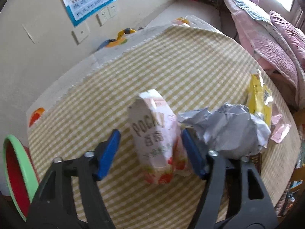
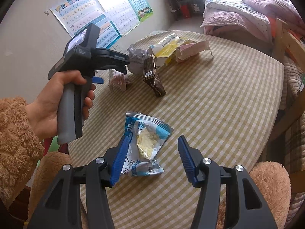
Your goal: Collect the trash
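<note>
Left wrist view: left hand-held gripper (image 1: 150,148) straddles the Pocky box (image 1: 156,139), jaws parted, not pinching, box's long axis running straight ahead.

I see a yellow-and-white checked tablecloth (image 1: 171,61), a pink-and-white Pocky box (image 1: 158,139) with red strawberries, grey crumpled paper (image 1: 228,129), a yellow packet (image 1: 259,95), a blue-and-white wrapper (image 2: 144,143), a dark brown box (image 2: 152,76), blue pads (image 2: 120,162), my tan fleece sleeve (image 2: 13,133)
</note>
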